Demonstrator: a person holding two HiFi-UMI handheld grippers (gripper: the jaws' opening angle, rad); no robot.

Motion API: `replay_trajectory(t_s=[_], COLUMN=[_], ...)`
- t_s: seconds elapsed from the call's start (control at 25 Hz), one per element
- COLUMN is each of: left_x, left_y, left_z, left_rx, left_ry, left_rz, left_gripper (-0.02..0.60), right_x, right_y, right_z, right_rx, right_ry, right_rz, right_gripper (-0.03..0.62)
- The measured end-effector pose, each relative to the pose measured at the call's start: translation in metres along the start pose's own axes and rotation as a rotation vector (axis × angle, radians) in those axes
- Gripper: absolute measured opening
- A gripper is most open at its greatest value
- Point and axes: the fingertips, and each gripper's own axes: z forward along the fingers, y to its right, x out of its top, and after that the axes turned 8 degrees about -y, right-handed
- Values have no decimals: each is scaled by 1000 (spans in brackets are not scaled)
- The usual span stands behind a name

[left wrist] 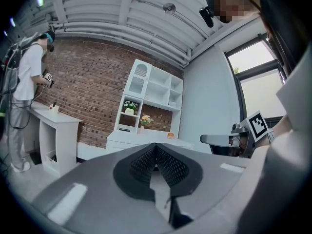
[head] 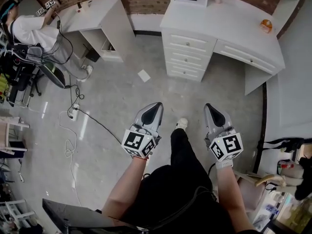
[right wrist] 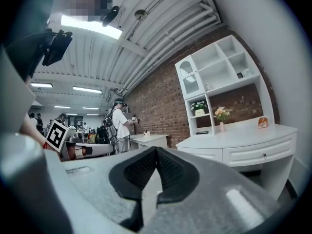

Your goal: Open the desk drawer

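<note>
Two tongs: left tongs (head: 157, 106), right tongs (head: 209, 107). Two white desks: big desk (head: 219, 23), small desk (head: 95, 11). One bystander (head: 29, 30).

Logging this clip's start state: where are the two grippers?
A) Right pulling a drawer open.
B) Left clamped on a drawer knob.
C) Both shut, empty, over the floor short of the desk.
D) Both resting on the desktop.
C: the left gripper and right gripper hang over the grey floor, jaws together on nothing, well short of the white desk, whose drawers all look shut.
</note>
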Motion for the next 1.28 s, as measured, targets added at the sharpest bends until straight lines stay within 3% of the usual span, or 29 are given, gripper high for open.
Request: replay_trajectory(t_s=[0.24,0.52,1.28], left_x=[14,30,23], left_y=[-43,-68,-133], left_z=[34,99,251], left_rx=[25,-6,-77], left_ry=[-9,-6,-102], left_rz=[1,-4,-25], left_gripper=[3,3,3], right_x=[16,25,10], right_y=[15,53,141], right_z=[58,112,246], right_rx=[29,31,48], right_ry=[11,-17,-83], right_rz=[-10,-16,3], right_gripper=[0,0,2])
